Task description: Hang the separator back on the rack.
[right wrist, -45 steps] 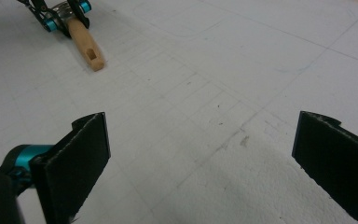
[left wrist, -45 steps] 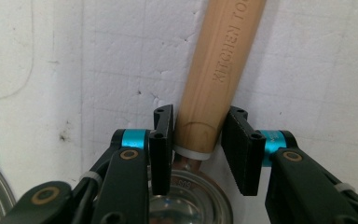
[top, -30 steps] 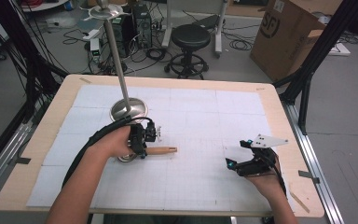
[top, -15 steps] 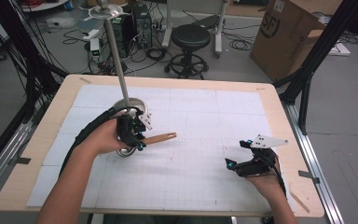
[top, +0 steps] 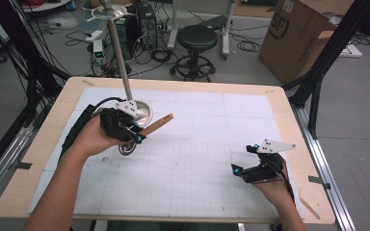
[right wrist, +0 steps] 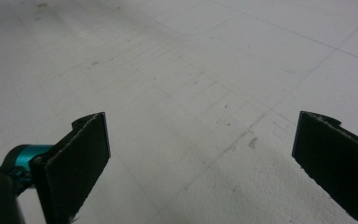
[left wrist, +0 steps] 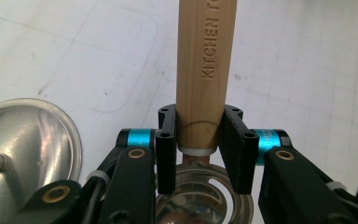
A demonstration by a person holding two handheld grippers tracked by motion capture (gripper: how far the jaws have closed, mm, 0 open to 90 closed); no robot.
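Note:
My left gripper (top: 136,133) is shut on the wooden handle (top: 157,123) of a kitchen tool, which slants up and to the right. The tool's round metal head (top: 127,148) hangs just under my hand. In the left gripper view the jaws (left wrist: 200,122) clamp the handle (left wrist: 206,60) near its metal collar, with the shiny head (left wrist: 200,198) below. Right beside it is the round base (top: 143,112) of a metal stand. My right gripper (top: 244,158) rests low at the table's right front, open, with nothing between its jaws (right wrist: 200,158).
The stand's thin pole (top: 118,48) rises to a small dish (top: 107,10) at the top; its base shows as a disc (left wrist: 25,144) left of my left jaws. A white gridded mat (top: 197,144) covers the wooden table (top: 294,115). A stool and a cardboard box stand on the floor beyond.
My left gripper has moved back toward the stand's base with the tool, and the handle has swung from lying flat to slanting upward. The right gripper has stayed put.

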